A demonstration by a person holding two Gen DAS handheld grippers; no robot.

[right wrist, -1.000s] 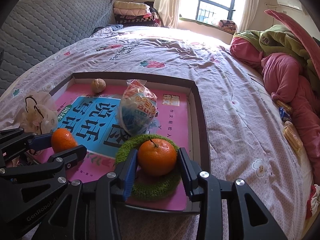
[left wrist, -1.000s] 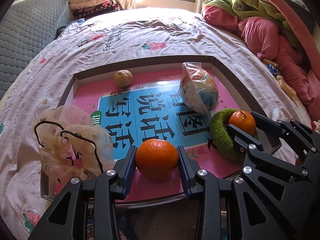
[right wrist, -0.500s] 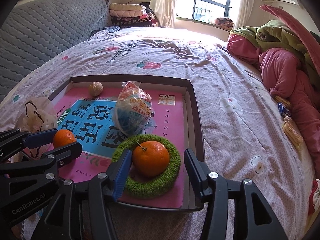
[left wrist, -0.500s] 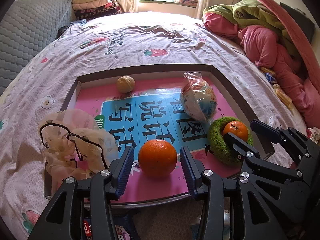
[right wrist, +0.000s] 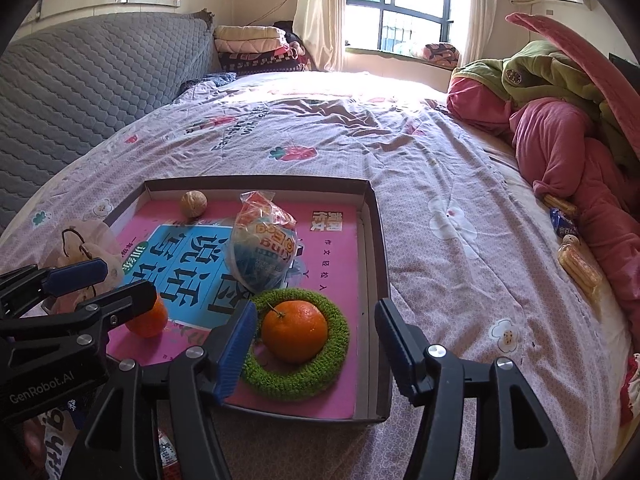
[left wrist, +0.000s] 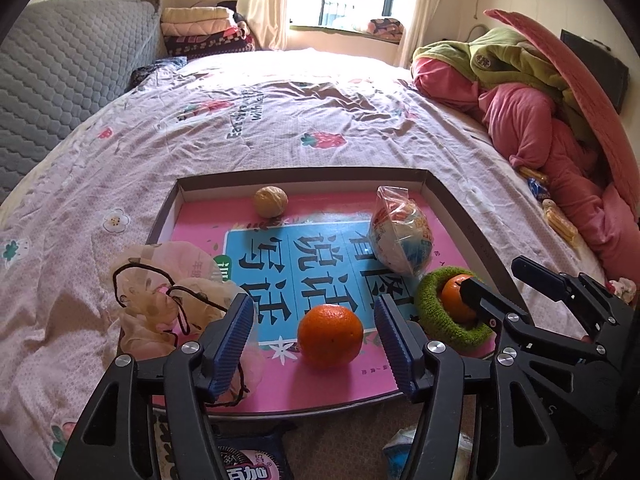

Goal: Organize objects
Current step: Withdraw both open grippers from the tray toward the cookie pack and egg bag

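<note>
Jaws of left gripper (left wrist: 316,334) and right gripper (right wrist: 312,342) have just been opening, releasing round orange tangerines (left wrist: 330,335) at lower centre inside shallow cardboard tray (right wrist: 376,240).

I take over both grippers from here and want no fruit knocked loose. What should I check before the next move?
1. Left gripper off its orange: ok. The jaws have just been opening; the fruit sits between them with a gap on both sides.
2. Right gripper off the other orange: ok. Its jaws have just been opening too, and neither pad presses on the fruit.
3. Both oranges inside the tray: ok.
4. Right-hand orange seated in the green ring: ok.
5. Walnut and bagged snack clear of the grippers: ok, both lie farther back.
6. Frilly scrunchie fully in the tray: not ok, it hangs over the left rim.
</note>
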